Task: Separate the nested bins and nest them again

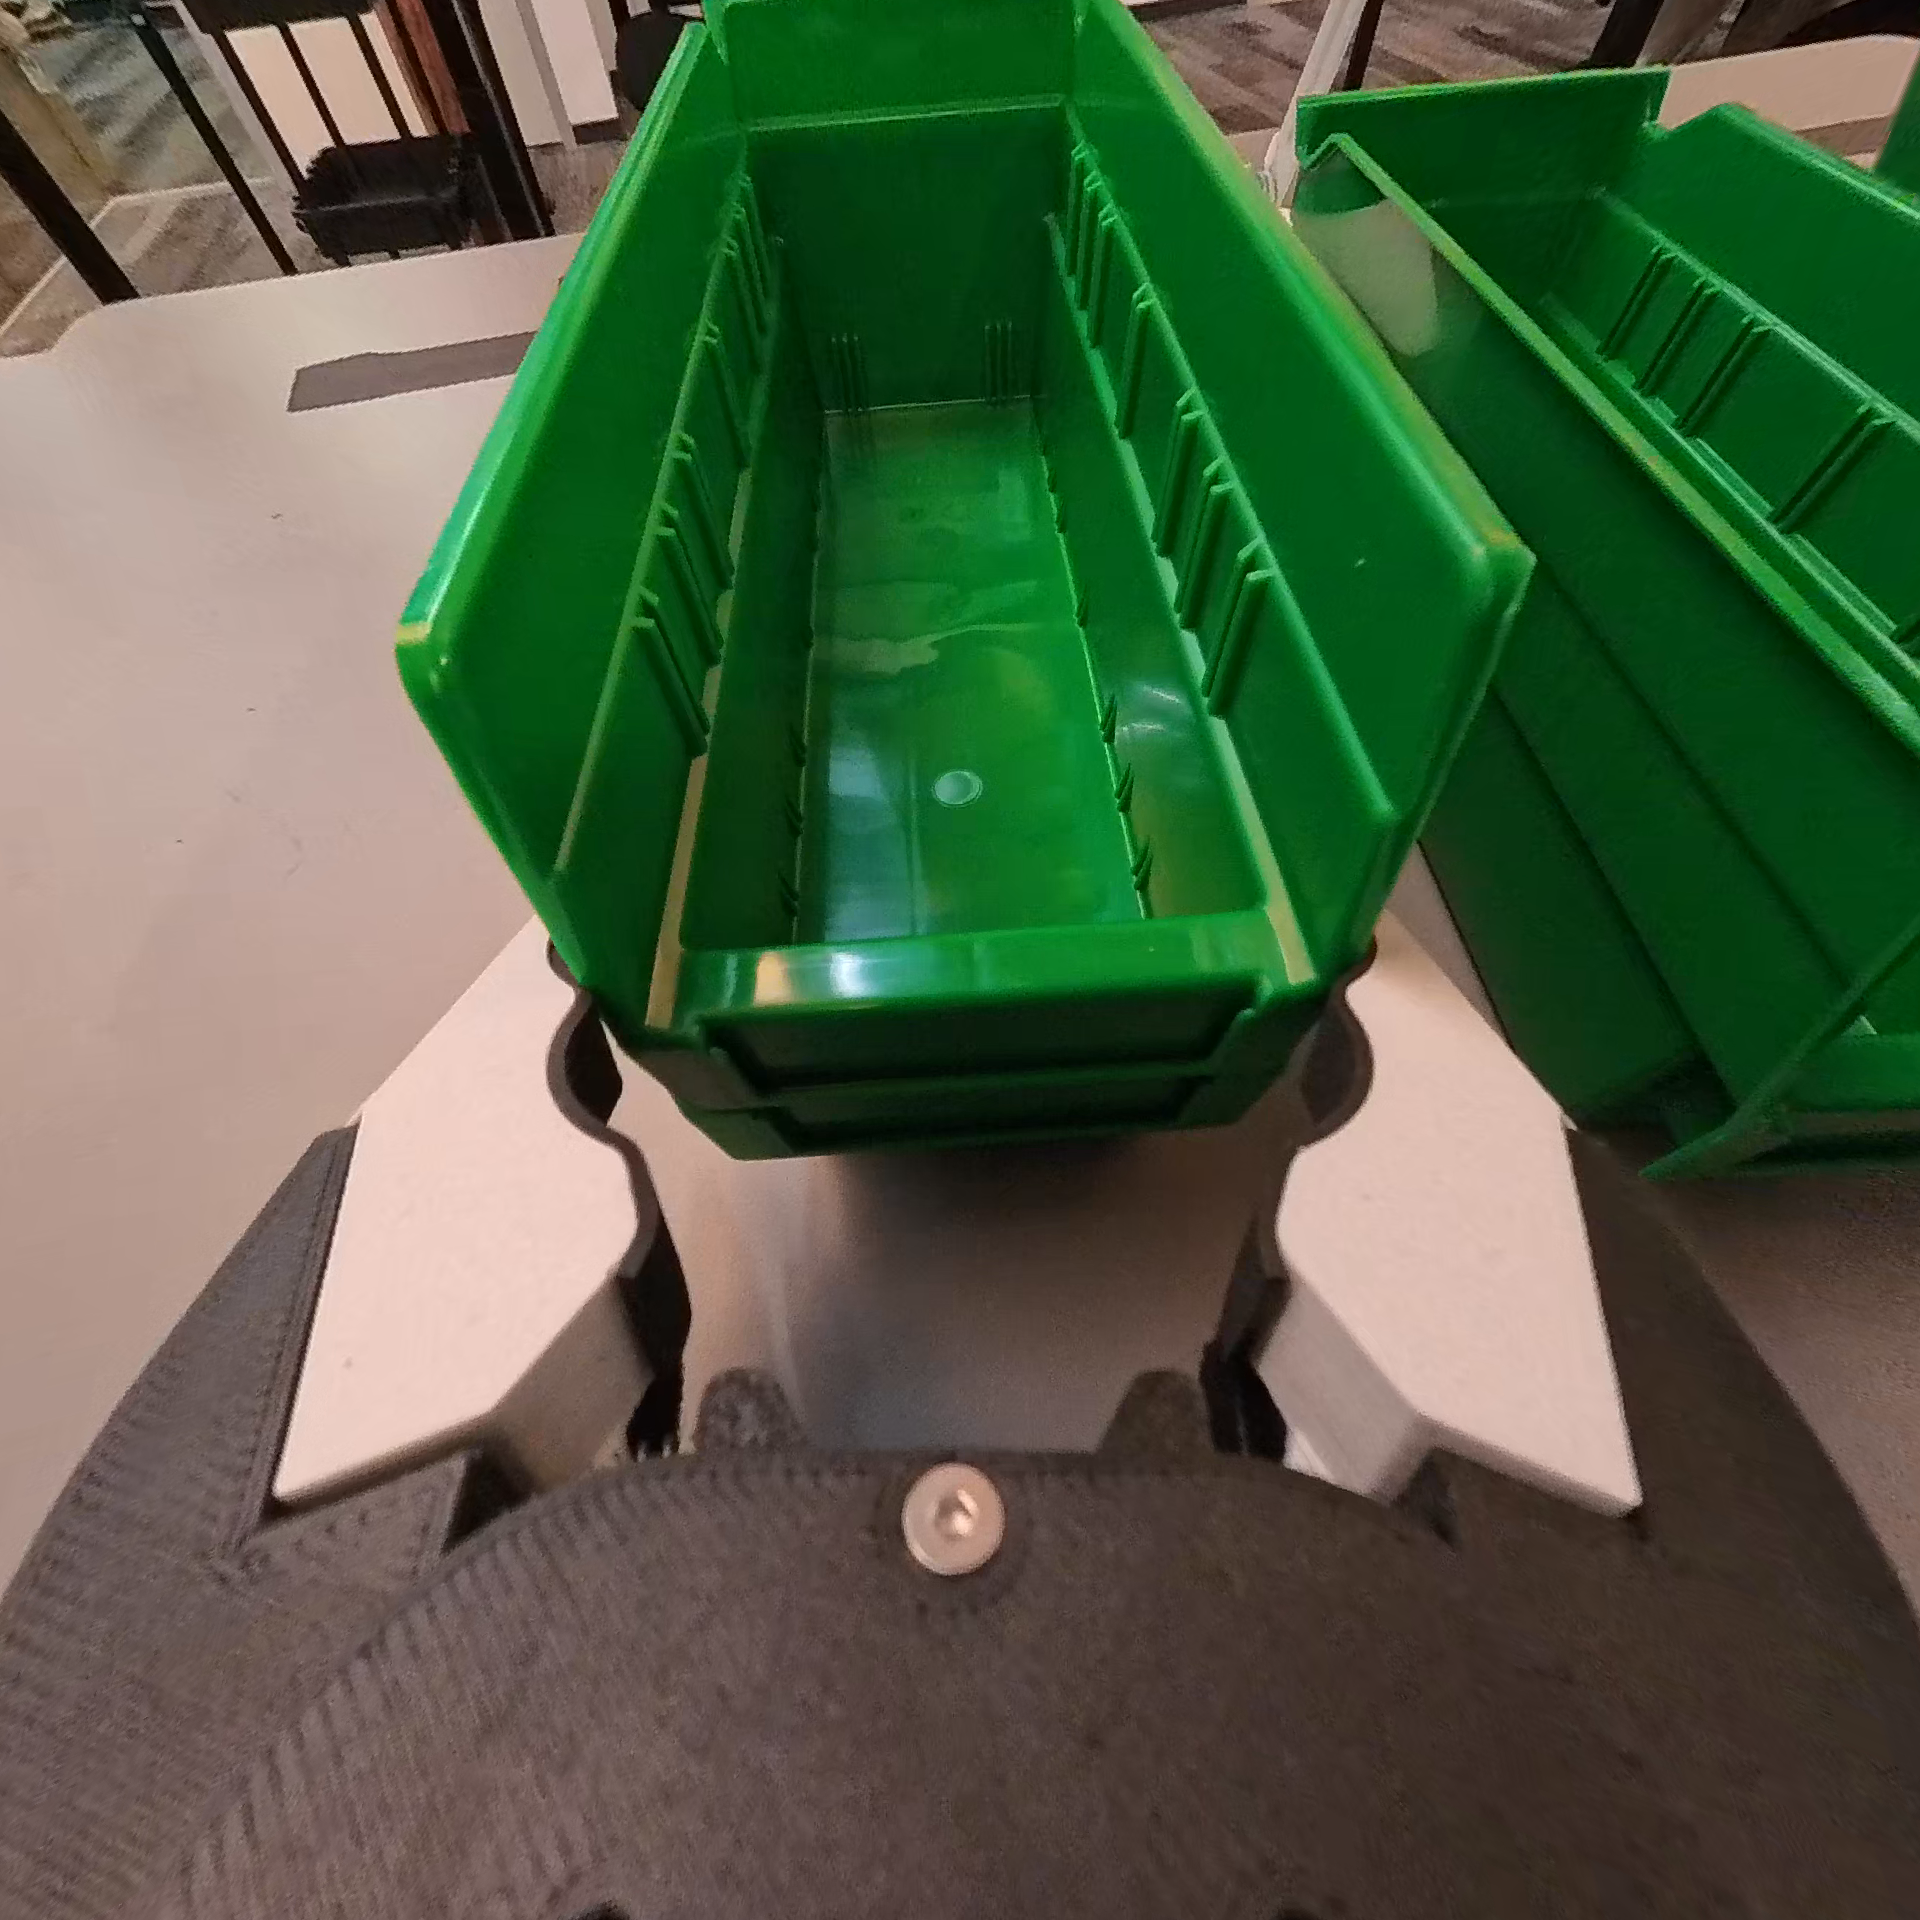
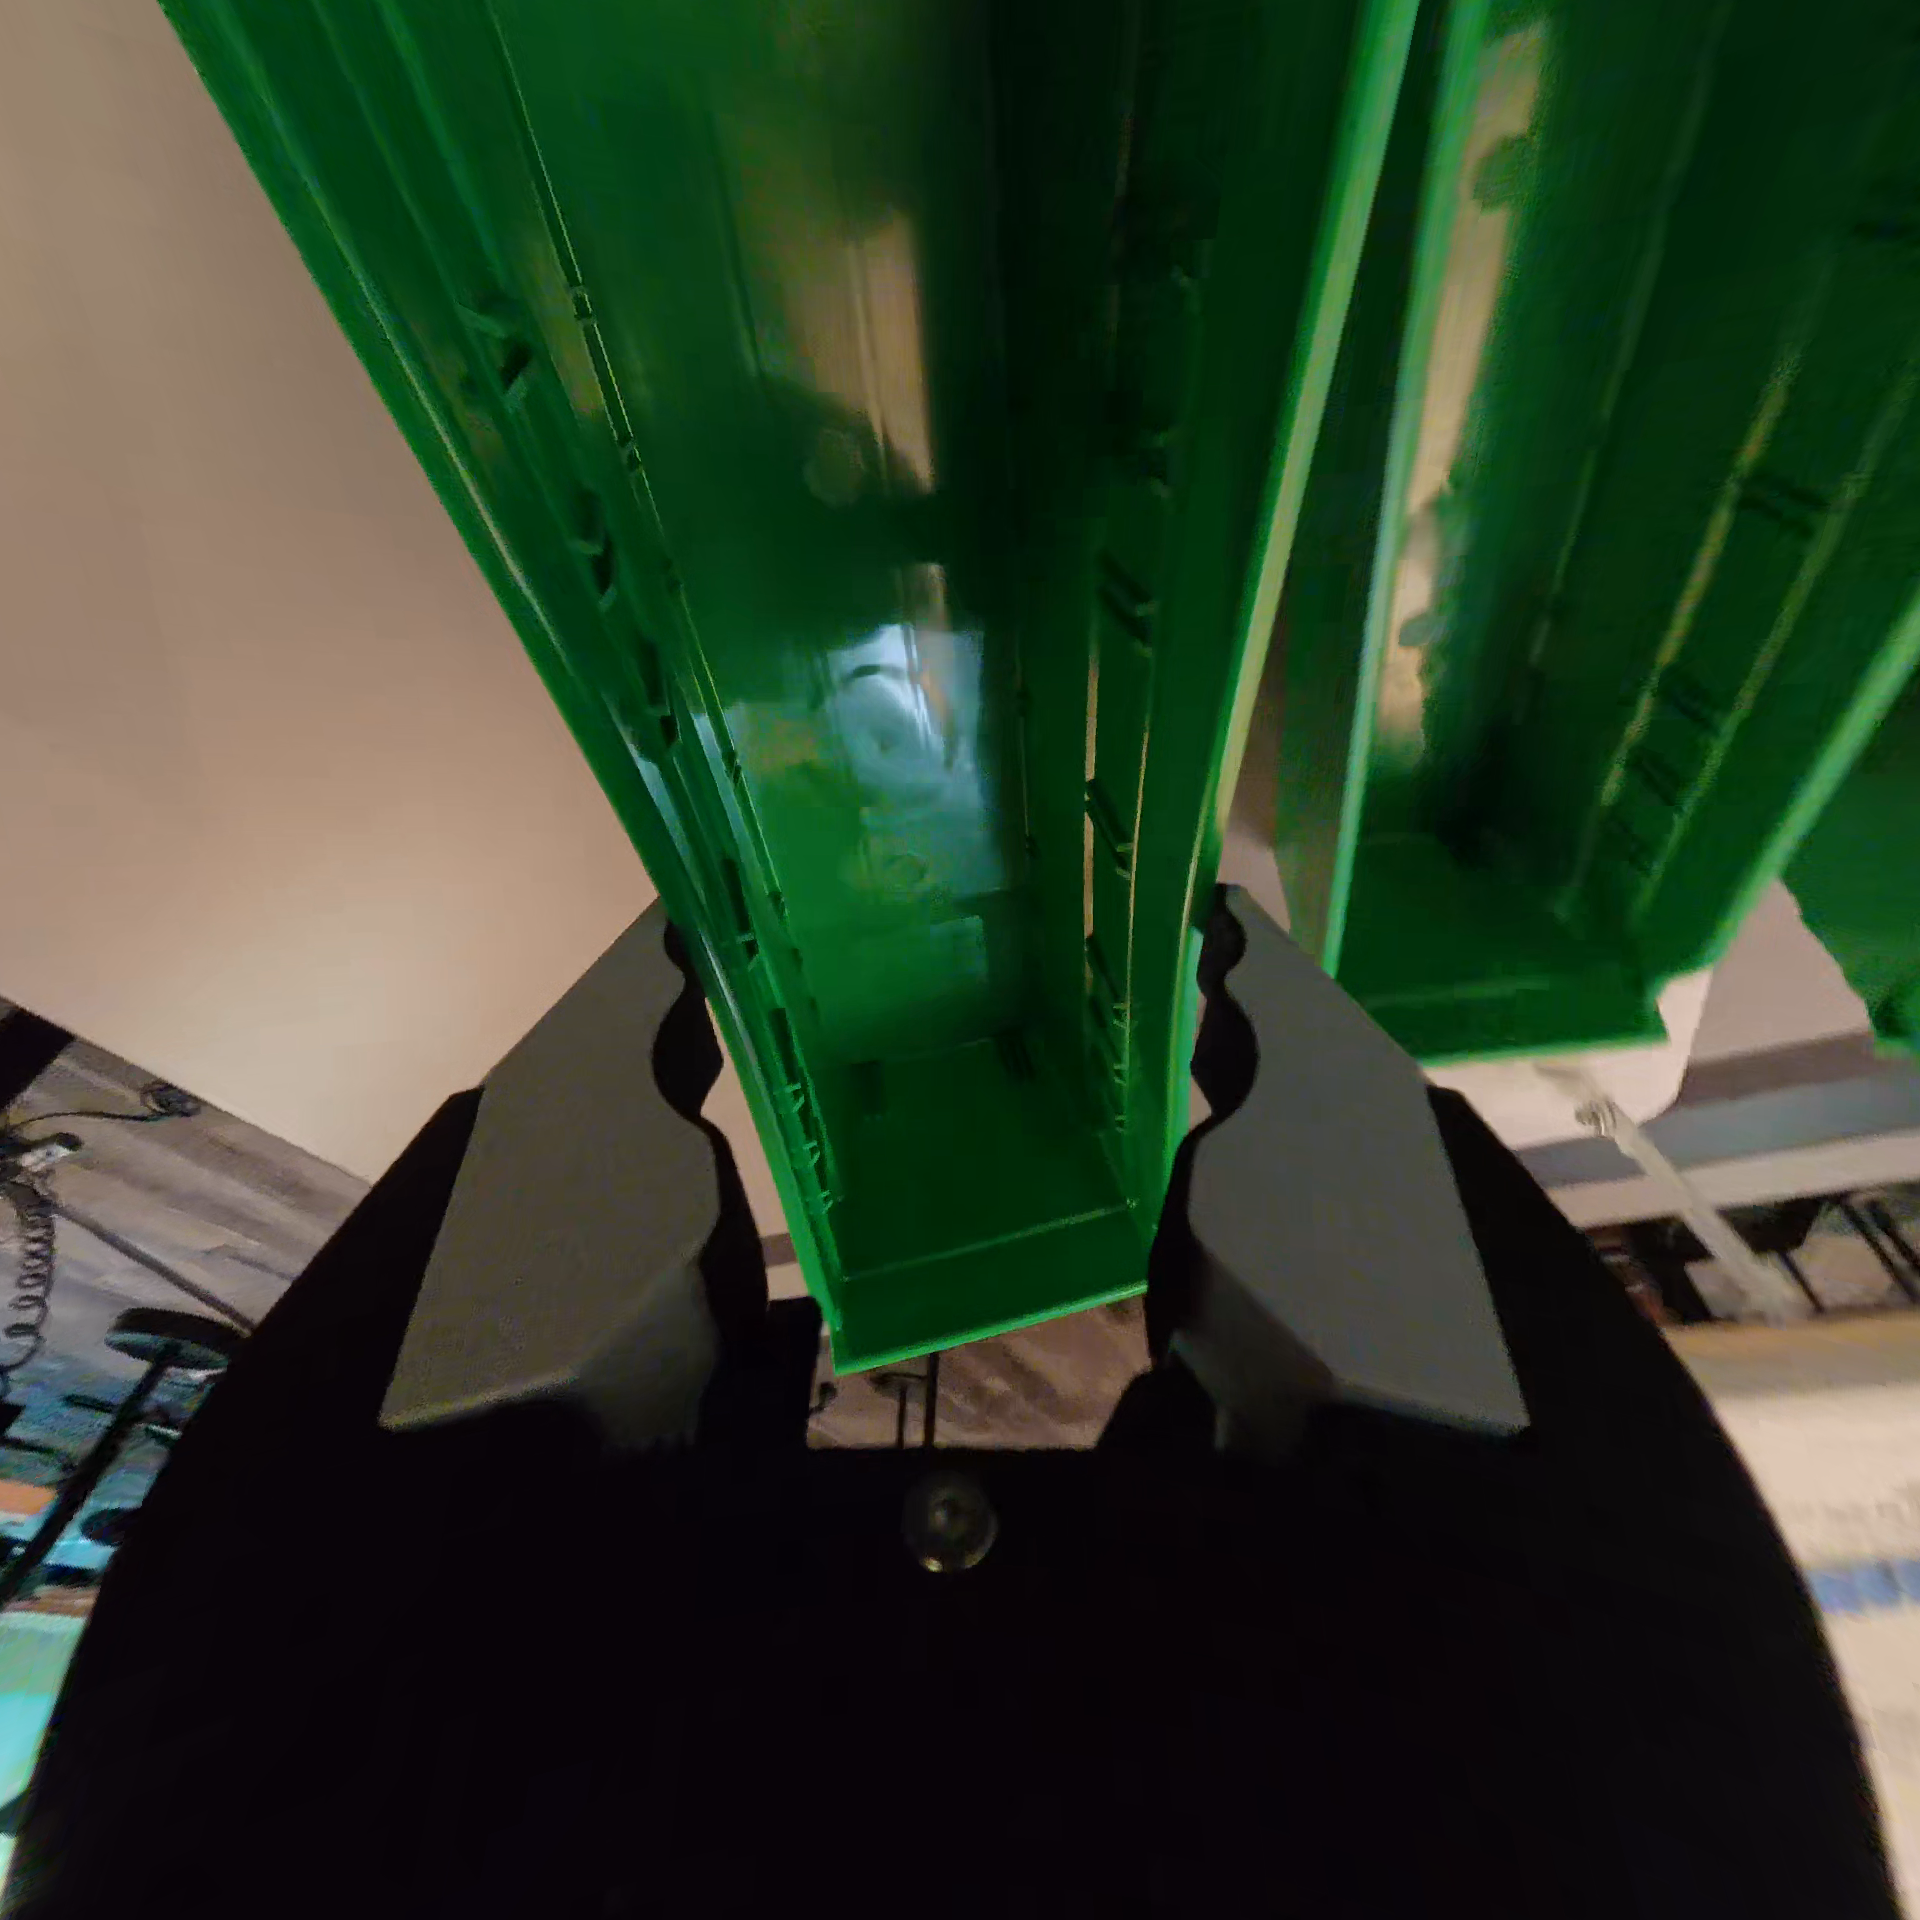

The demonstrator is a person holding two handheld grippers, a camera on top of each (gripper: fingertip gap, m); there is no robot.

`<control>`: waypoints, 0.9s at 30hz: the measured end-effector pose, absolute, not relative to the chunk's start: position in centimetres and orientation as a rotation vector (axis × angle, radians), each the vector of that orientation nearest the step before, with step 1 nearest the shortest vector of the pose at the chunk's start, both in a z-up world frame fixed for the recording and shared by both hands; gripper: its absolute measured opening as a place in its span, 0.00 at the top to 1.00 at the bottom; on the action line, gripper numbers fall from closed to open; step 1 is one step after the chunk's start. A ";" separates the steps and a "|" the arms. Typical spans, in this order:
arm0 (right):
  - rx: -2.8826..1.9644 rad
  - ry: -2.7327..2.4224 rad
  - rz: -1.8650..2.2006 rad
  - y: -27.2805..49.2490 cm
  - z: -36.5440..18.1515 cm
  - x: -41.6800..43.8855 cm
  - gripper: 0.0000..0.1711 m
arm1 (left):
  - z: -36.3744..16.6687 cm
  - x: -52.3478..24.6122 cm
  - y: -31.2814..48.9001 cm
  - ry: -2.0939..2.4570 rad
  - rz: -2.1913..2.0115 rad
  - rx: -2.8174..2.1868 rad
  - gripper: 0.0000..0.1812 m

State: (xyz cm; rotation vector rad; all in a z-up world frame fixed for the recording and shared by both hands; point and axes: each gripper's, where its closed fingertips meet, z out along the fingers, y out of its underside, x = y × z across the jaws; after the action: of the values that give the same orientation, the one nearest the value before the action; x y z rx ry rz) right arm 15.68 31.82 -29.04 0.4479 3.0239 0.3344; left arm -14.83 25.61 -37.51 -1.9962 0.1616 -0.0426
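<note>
Spanning the stiff, glossy nested bins (image 1: 966, 665) endwise, left gripper (image 1: 961, 1049) and right gripper (image 2: 951, 1091) clamp opposite ends, beside a spare bin (image 1: 1662, 582).

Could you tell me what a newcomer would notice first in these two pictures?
Bright green nested bins fill the centre of the left wrist view, their low front end between the left gripper fingers. The right gripper clasps their far end, and another green bin lies on the white table alongside.

One bin (image 1: 966, 727) sits nested in another (image 1: 966, 1127), between my left gripper's (image 1: 966, 1049) fingers. A third bin (image 1: 1714, 644) lies right of them on the table (image 1: 208, 623).
</note>
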 end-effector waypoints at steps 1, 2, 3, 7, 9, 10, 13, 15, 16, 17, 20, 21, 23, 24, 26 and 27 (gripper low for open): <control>0.407 3.028 0.342 31.8 -30.1 15.7 0.46 | -37.5 -14.8 25.6 0.161 -0.042 -1.996 0.26; 0.370 3.036 0.357 31.8 -31.1 15.5 0.46 | -37.5 -14.8 25.6 0.162 -0.042 -1.996 0.26; 0.334 3.045 0.372 31.8 -31.8 15.2 0.45 | -37.5 -14.8 25.6 0.162 -0.040 -1.995 0.26; 0.237 3.071 0.421 32.0 -33.6 14.6 0.43 | -37.5 -14.8 25.6 0.159 -0.038 -1.997 0.26; 0.225 3.074 0.431 32.5 -34.5 15.0 0.41 | -37.5 -14.8 25.6 0.158 -0.037 -1.997 0.26; 0.238 3.084 0.424 32.6 -34.7 15.0 0.38 | -37.5 -14.8 25.6 0.158 -0.037 -1.997 0.26; 0.273 3.121 0.446 32.9 -34.8 14.9 0.35 | -37.5 -14.8 25.6 0.158 -0.036 -1.997 0.26; 0.327 3.100 0.457 32.9 -34.7 15.3 0.32 | -37.5 -14.8 25.6 0.155 -0.036 -1.998 0.26; 0.371 3.080 0.466 33.0 -34.5 15.6 0.30 | -37.5 -14.8 25.6 0.151 -0.035 -1.999 0.26; 0.415 3.067 0.468 33.1 -34.1 15.8 0.29 | -37.6 -14.7 25.6 0.147 -0.036 -2.002 0.26; 0.604 3.014 0.455 33.4 -31.8 16.3 0.25 | -37.8 -14.6 25.5 0.152 -0.030 -2.014 0.26; 0.667 3.013 0.434 33.4 -30.5 16.0 0.28 | -37.8 -14.5 25.4 0.156 -0.027 -2.015 0.27; 0.830 3.050 0.304 32.9 -27.2 13.8 0.31 | -37.8 -14.2 25.3 0.170 -0.018 -2.016 0.28; 0.866 3.108 0.264 32.7 -25.4 11.9 0.32 | -37.9 -14.2 25.3 0.171 -0.015 -2.020 0.28; 0.885 3.262 0.175 32.4 -22.0 6.9 0.35 | -38.0 -14.2 25.3 0.166 -0.020 -2.027 0.28; 0.886 3.322 0.115 32.1 -20.8 4.5 0.35 | -38.0 -14.3 25.3 0.160 -0.025 -2.031 0.27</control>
State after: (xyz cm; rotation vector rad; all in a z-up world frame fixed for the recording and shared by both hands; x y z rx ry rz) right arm 4.45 32.14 -20.78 0.8861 3.3218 0.1147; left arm -14.27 25.34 -38.05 -2.0312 0.1603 -0.0254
